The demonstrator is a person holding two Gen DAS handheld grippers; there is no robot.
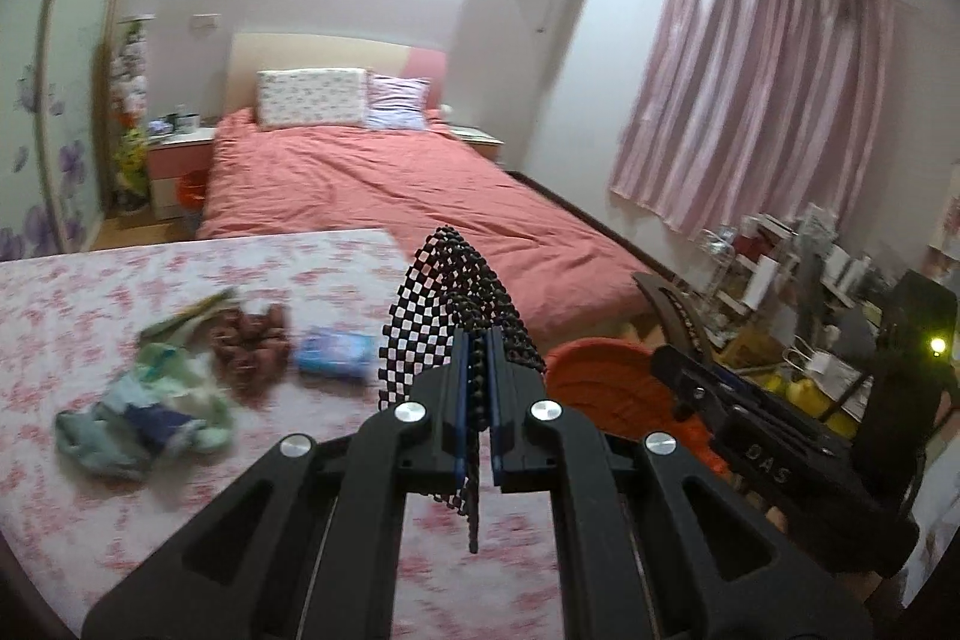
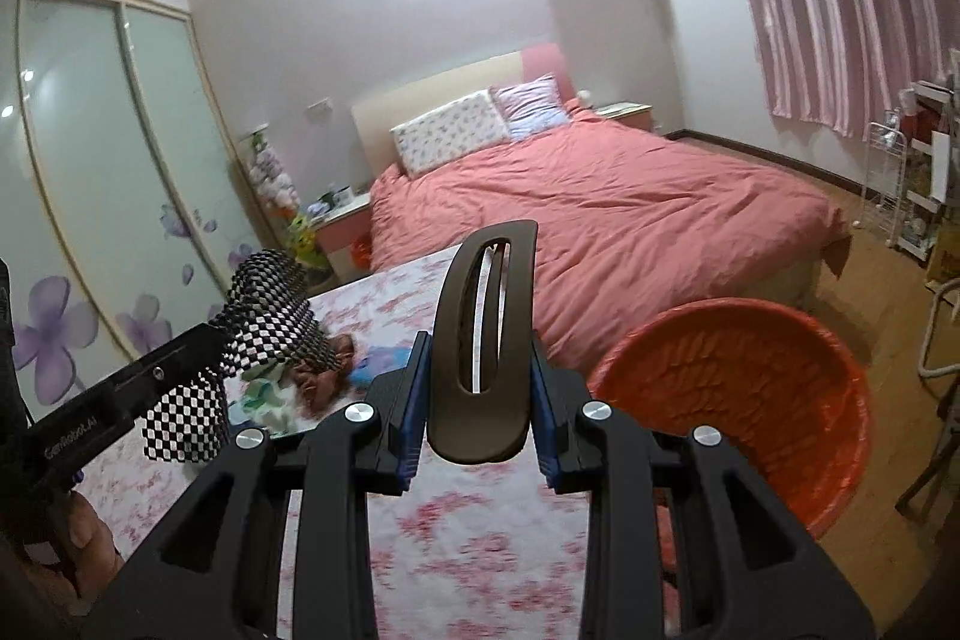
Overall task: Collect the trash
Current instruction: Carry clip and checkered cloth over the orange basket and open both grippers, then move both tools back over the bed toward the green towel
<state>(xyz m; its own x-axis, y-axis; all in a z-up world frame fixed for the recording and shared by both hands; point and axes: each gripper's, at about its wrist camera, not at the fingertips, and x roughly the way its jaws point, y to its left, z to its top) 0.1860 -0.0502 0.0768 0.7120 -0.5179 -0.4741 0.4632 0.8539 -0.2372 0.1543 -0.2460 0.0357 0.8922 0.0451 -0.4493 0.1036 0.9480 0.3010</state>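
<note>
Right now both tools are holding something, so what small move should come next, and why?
Probably carry the right gripper rightward over the red-lined bin and open its fingers. It is clamped on the brown hair clip, and the bin sits open just beside it, off the table edge.

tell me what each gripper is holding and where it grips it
Left gripper pinches the black mesh piece near its middle fold. Right gripper clamps the dark oval hair clip across its lower sides.

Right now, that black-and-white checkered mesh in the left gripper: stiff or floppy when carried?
Likely floppy: the checkered mesh folds above the left gripper and a strand hangs limp below it. Probably light, since a thin pinch holds it. It may snag, given its open weave.
</note>
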